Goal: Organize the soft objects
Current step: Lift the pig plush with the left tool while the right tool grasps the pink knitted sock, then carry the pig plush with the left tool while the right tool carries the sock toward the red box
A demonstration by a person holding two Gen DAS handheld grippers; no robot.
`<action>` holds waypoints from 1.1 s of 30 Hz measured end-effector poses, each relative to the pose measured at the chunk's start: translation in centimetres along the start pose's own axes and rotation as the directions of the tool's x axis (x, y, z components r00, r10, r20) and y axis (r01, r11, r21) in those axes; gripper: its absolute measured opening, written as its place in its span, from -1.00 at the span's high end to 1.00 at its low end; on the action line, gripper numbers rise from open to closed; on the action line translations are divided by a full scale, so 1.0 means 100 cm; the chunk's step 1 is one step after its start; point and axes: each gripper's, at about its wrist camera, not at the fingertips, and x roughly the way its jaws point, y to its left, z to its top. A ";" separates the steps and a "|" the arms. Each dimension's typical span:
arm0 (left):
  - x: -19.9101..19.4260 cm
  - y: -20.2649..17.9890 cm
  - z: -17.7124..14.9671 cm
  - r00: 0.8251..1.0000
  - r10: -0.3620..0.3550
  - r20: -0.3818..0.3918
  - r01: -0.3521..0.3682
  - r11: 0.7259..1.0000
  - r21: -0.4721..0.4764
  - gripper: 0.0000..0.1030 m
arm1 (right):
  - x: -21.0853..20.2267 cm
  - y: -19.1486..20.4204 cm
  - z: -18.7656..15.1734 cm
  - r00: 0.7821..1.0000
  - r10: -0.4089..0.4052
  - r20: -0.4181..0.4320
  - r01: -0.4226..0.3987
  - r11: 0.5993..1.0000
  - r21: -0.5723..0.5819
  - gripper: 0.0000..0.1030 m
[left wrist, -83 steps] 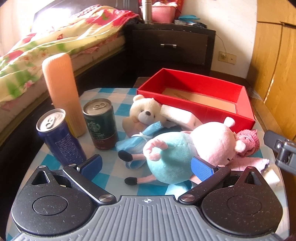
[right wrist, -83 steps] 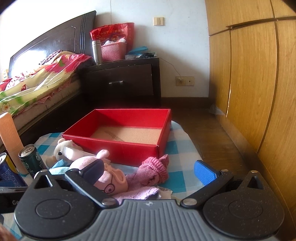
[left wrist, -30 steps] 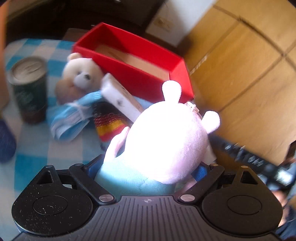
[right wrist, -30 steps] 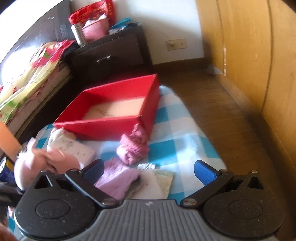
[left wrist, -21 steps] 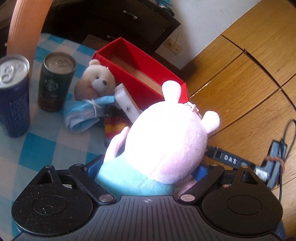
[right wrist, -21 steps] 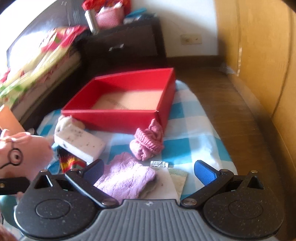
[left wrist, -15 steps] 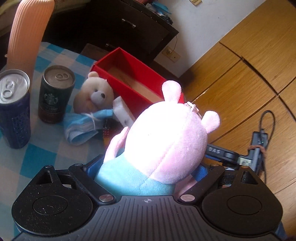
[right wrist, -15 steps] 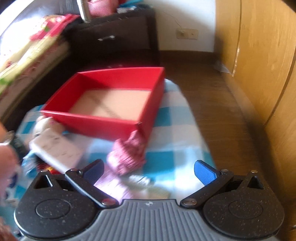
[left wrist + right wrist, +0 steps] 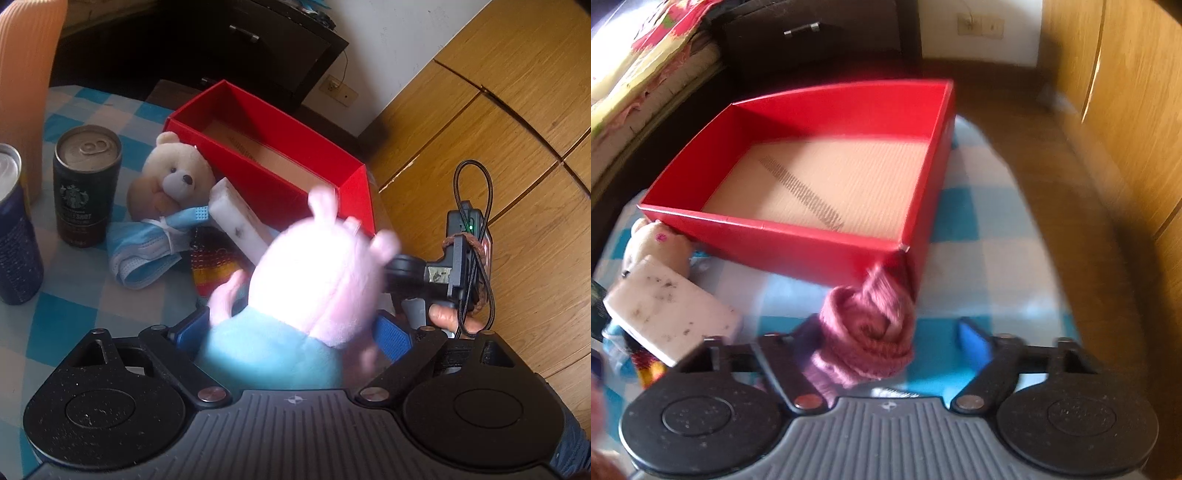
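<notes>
My left tongs [image 9: 291, 332] clamp the pig [image 9: 317, 273], above the table. Right tongs [image 9: 886, 338] just closing around sock [image 9: 868, 332], right pad short of it. Box [image 9: 798, 240] empty beyond.

From my seat the red box [image 9: 827, 254] stands open on top, its cardboard floor bare, so entry from above is free. Against its near wall crowd a teddy bear [image 9: 173, 181], white block [image 9: 240, 221] and pink knit roll [image 9: 871, 332] (two cans [image 9: 86, 184] at the left)
</notes>
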 end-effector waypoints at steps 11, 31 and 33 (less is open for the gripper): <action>0.023 -0.033 -0.017 0.987 0.136 -0.088 -0.104 0.948 0.301 -0.65 | -0.011 0.004 -0.009 0.998 0.056 0.001 -0.056 0.998 -0.037 0.66; 0.005 0.009 -0.010 0.978 0.162 -0.131 -0.143 0.979 0.146 -0.29 | -0.035 0.000 -0.012 0.988 0.152 0.028 -0.152 0.988 -0.028 0.67; -0.002 0.002 -0.005 0.980 0.175 -0.090 -0.161 0.976 0.146 -0.29 | -0.041 0.002 -0.013 0.986 0.163 0.040 -0.162 0.986 -0.031 0.67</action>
